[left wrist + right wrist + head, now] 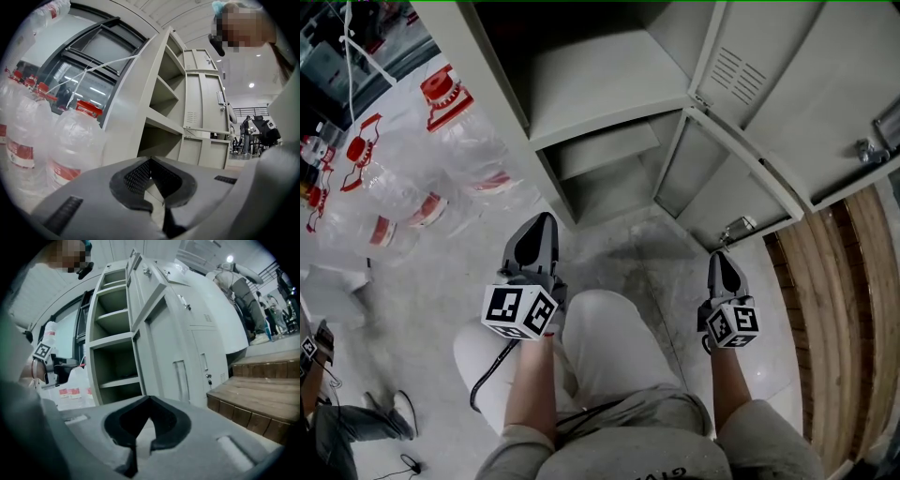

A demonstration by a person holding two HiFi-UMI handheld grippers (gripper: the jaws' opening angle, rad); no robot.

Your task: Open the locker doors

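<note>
The gray metal locker [609, 89] is seen standing open just ahead of both claws. Its lower door [722, 178] is swung wide just beyond the right claw [720, 258], which is pinched together on nothing. The left claw [544, 223] is likewise closed and empty. Clear plastic bottles [70, 140] with red caps are shown in the left gripper view, and wooden steps [262, 390] in the right gripper view.

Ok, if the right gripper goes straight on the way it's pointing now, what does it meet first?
Most likely the open lower locker door. The right gripper, jaws shut and empty, points toward the door's free edge near the latch. Depth is unclear, so it may only graze that edge.
</note>
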